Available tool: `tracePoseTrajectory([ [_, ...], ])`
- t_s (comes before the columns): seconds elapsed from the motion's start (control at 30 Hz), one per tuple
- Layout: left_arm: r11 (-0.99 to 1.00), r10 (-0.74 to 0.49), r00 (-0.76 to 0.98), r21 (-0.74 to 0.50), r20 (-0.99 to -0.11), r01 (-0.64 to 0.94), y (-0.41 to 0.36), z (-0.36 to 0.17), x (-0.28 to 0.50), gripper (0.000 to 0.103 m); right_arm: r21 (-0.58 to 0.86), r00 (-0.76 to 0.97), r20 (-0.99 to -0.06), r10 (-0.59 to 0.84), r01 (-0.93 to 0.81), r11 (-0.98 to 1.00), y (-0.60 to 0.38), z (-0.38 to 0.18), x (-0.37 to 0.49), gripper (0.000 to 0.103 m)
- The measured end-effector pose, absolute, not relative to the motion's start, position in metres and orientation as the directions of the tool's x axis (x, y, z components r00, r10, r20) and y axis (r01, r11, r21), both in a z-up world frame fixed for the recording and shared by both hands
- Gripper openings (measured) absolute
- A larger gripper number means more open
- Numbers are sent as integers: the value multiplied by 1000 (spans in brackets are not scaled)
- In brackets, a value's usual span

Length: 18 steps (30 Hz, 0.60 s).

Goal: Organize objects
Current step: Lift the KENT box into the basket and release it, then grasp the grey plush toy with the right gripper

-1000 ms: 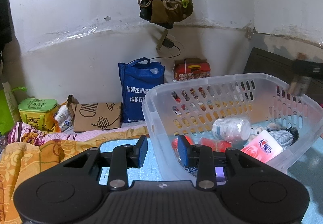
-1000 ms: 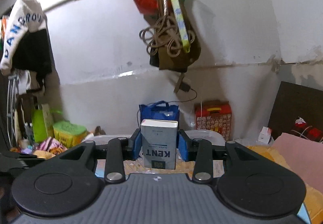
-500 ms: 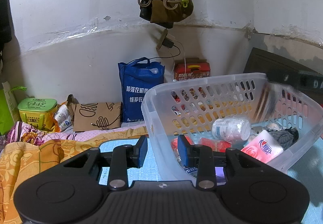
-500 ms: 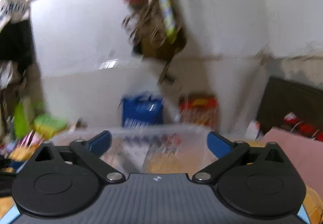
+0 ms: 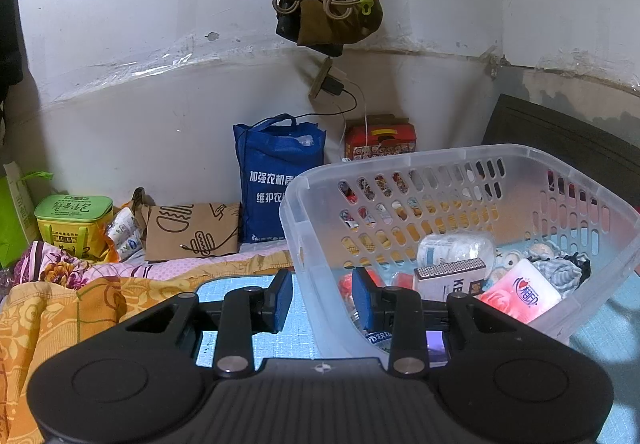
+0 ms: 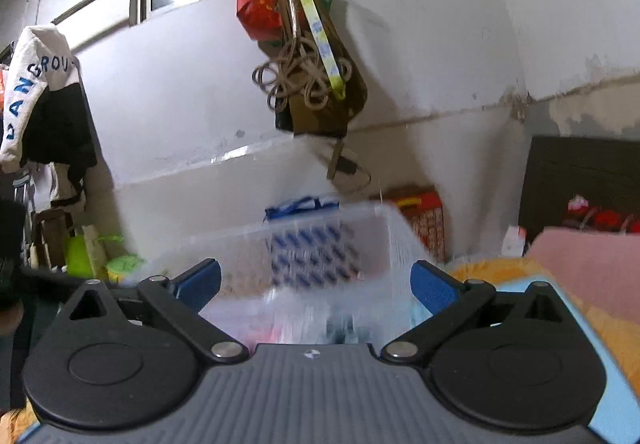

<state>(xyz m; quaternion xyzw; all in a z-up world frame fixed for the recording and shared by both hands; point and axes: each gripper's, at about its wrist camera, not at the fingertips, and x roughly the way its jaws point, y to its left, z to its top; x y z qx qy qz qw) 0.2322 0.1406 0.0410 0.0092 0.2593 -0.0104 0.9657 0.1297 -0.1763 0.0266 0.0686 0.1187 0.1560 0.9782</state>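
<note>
left claw (image 5: 320,298) grips basket (image 5: 440,160) wall; right claw (image 6: 316,282) spread wide.

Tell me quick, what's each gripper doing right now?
Left gripper: shut on the basket wall.
Right gripper: open, holding nothing.

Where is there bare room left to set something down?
Bare blue mat shows between the orange blanket and the basket. The basket floor is crowded around the bottle, Kent box and tissue pack; only its far wall is free.
</note>
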Motion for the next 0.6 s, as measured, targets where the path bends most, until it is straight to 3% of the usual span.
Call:
tracePoseTrajectory([
  [0.37,1000,-16,865,12,-501,25,141,41,232,39,201,820,-435,371,-313,928,-158,-22,146,103],
  [0.6,1000,-16,865,12,-501,25,141,41,232,39,133,775,-488,402,-389,912,-134,-29,143,103],
])
